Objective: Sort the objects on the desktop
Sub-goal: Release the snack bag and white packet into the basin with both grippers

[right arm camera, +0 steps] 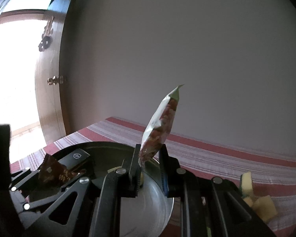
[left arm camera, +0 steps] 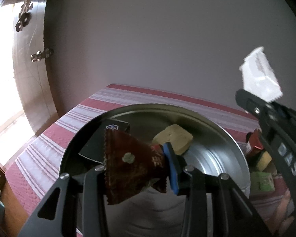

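Left gripper [left arm camera: 140, 167]: jaws nearly together, clamped on a dark red snack packet [left arm camera: 128, 158] with zigzag edges, pinched at its crumpled neck against the blue pad. Packet fanned out toward the left jaw, held over the near part of a round metal tray [left arm camera: 217, 154]. Angled down toward the tray, with its black linkage filling the bottom of the left wrist view.

Right gripper [right arm camera: 150, 164]: jaws closed tight on the lower end of a white snack pouch [right arm camera: 161, 124] printed with reddish pieces. Pouch standing nearly upright above the fingertips, tip leaning slightly right, raised over the tray's right rim [right arm camera: 167, 197]. Seen from the left wrist camera as a black frame at the right edge [left arm camera: 266, 106], holding the pouch's white back side [left arm camera: 260, 75] high against the wall.

In the tray: a flat black box [left arm camera: 100, 140] with a small white emblem, leaning at the left, and a pale yellow block [left arm camera: 173, 138] near the middle (a sponge or a bar, cannot tell which).

Outside the tray, on the red-and-white striped cloth [right arm camera: 227, 158]: yellow sponge pieces [right arm camera: 264, 203] just right of the right gripper, plus a red item [left arm camera: 254, 142] and a green box [left arm camera: 264, 179] close by the rim.
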A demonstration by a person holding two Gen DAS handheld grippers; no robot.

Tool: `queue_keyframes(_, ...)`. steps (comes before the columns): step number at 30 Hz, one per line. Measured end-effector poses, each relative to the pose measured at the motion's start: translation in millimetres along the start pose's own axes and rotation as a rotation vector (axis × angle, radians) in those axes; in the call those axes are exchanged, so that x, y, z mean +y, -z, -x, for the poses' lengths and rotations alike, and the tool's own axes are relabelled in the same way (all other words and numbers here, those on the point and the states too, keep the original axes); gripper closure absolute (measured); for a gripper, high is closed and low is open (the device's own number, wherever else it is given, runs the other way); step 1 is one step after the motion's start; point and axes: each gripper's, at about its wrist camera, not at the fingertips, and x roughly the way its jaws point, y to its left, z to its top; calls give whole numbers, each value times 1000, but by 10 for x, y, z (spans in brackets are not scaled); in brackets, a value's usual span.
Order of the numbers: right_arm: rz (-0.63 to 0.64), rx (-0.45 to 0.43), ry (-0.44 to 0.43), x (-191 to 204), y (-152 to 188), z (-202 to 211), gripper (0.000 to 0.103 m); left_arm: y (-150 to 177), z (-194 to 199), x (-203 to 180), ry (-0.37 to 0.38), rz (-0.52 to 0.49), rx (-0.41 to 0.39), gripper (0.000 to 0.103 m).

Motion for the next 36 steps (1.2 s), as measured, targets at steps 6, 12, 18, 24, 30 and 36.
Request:
queue_keyframes(6, 32, 75, -18, 16, -120, -254, 84, -44, -85, 2, 0, -8, 34, 65)
queue_keyframes(12, 54, 202, -28, 63, -178, -618, 84, -73, -192, -6, -21, -28, 76, 65)
queue_keyframes(18, 46, 268, -59, 73, -168, -787, 84, -83, -259, 5, -24, -33, 108, 65)
queue_keyframes(24, 68, 342, -89, 153, -167, -961, 84, -68, -323, -27, -44, -55, 128, 64)
queue_keyframes(30, 62, 354, -99, 154, -115, -965, 54, -66, -318, -54, -53, -63, 133, 46)
queue_keyframes(36, 4, 229, -82, -3, -167, -616, 25, -81, -271, -51, -64, -52, 112, 25)
